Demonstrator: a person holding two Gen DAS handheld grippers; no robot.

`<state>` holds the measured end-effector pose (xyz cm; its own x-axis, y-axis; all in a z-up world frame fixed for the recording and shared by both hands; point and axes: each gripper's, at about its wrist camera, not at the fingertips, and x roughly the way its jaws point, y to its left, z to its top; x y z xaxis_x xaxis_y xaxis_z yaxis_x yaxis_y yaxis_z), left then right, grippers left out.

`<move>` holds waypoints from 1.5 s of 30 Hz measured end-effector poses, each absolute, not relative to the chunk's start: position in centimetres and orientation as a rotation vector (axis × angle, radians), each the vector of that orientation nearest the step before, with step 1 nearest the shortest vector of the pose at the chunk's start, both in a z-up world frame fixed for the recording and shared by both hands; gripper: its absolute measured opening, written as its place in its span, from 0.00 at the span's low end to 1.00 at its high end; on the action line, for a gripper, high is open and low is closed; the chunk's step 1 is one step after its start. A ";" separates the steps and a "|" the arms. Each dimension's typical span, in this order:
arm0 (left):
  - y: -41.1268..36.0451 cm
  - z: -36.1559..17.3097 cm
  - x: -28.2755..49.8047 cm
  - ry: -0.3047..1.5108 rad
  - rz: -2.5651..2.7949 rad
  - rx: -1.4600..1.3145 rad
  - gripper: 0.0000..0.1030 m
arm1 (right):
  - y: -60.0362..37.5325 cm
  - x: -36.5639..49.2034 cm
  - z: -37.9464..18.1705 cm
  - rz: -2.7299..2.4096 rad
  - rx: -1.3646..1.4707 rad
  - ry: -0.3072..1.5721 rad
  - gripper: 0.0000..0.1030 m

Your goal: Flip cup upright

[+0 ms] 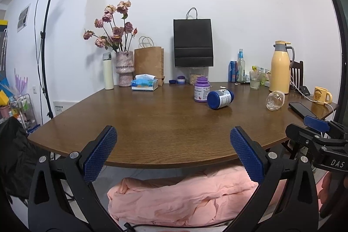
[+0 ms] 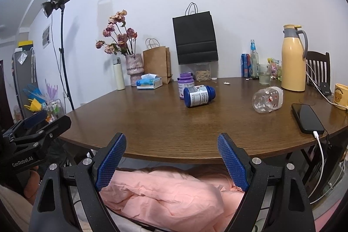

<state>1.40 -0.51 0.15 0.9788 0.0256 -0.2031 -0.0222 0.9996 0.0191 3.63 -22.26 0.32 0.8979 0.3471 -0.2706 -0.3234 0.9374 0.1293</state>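
A clear plastic cup (image 1: 275, 100) (image 2: 267, 99) with small flower prints lies on its side on the brown wooden table (image 1: 152, 119) (image 2: 152, 123), right of centre. My left gripper (image 1: 173, 132) is open and holds nothing. It hovers at the table's near edge, far short of the cup and to its left. My right gripper (image 2: 171, 137) is open too, nothing between its blue pads, also at the near edge with the cup ahead to the right. Each gripper shows at the side of the other's view.
A blue bottle (image 2: 199, 95) lies on its side beside an upright purple bottle (image 2: 184, 85) mid-table. A charging black phone (image 2: 306, 117), yellow mug (image 2: 340, 96), yellow jug (image 2: 293, 58) and glass (image 2: 264, 74) stand near the cup. Tissue box (image 2: 150, 82), vase and bags line the back. Pink cloth (image 2: 163, 195) lies below.
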 end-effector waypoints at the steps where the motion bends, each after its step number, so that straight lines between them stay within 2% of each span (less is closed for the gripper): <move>1: -0.6 0.1 1.4 0.202 0.022 0.018 1.00 | -22.3 3.6 0.3 0.347 0.082 0.295 0.87; 45: -0.9 0.6 1.6 0.201 0.012 0.026 1.00 | -22.0 4.1 0.0 0.346 0.076 0.321 0.87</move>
